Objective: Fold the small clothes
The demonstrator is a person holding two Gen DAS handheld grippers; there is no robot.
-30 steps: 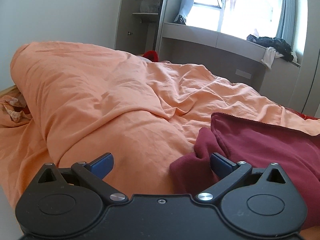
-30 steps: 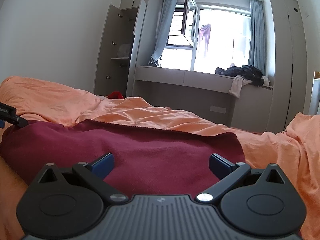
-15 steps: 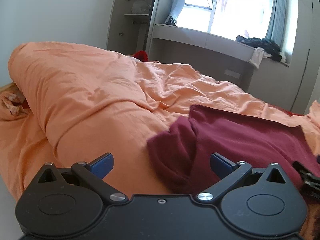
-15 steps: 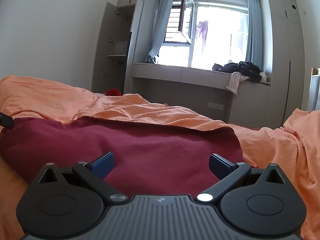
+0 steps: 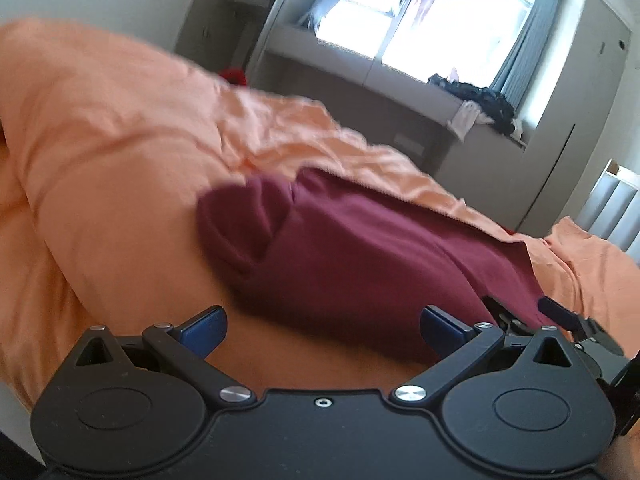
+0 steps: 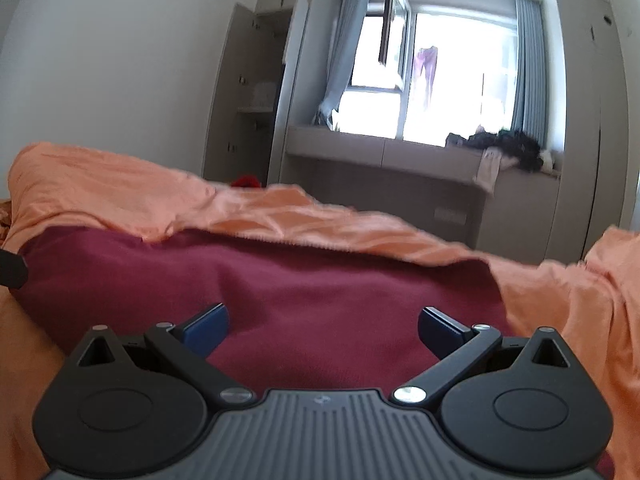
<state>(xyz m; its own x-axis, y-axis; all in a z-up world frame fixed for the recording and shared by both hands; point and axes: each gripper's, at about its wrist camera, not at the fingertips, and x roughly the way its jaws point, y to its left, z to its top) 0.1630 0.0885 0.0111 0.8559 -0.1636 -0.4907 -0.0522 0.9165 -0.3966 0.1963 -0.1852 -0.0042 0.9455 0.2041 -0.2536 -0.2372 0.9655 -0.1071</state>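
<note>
Maroon knit garment lies spread across the orange duvet on the bed, mostly flat so that its edges can be reached for a fold, with one end bunched into a soft roll at its left side as seen from the left wrist camera. Left tongs hang spread wide and empty just short of the garment's near edge, probably lined up to take that bunched end. Right tongs are likewise spread and gripping nothing, poised low over the garment's broad middle.
</note>
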